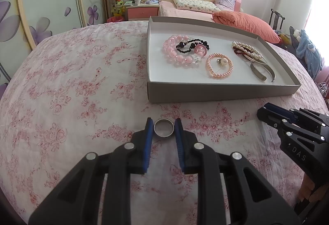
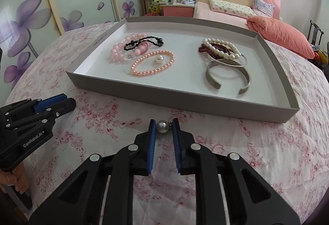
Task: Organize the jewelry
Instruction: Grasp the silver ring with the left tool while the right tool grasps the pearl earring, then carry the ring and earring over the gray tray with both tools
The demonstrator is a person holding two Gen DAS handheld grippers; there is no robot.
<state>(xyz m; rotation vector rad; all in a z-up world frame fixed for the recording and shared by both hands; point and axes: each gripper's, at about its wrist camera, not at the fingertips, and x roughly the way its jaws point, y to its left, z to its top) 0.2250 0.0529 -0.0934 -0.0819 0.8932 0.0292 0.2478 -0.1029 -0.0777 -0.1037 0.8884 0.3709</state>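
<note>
Jewelry sits mostly in the grey tray (image 2: pixel 181 99) on the floral cloth (image 1: pixel 72 85): pink bead bracelets (image 2: pixel 153 64) and a black bead strand (image 2: pixel 144 41) toward the tray's left, pearl and dark red bracelets (image 2: pixel 221 48) over two metal cuffs (image 2: pixel 228 74) toward its right, one loose pearl (image 2: pixel 158 59) inside the smaller pink loop. Two pieces lie outside, just in front of the tray's near wall. Left gripper (image 1: pixel 164 129) clamps a silver ring (image 1: pixel 164 127) between its blue pads. Right gripper (image 2: pixel 163 127) has its pads pressed on a pearl piece (image 2: pixel 163 126) with a small dark fitting on one side. Both tools hang low over the cloth.
</note>
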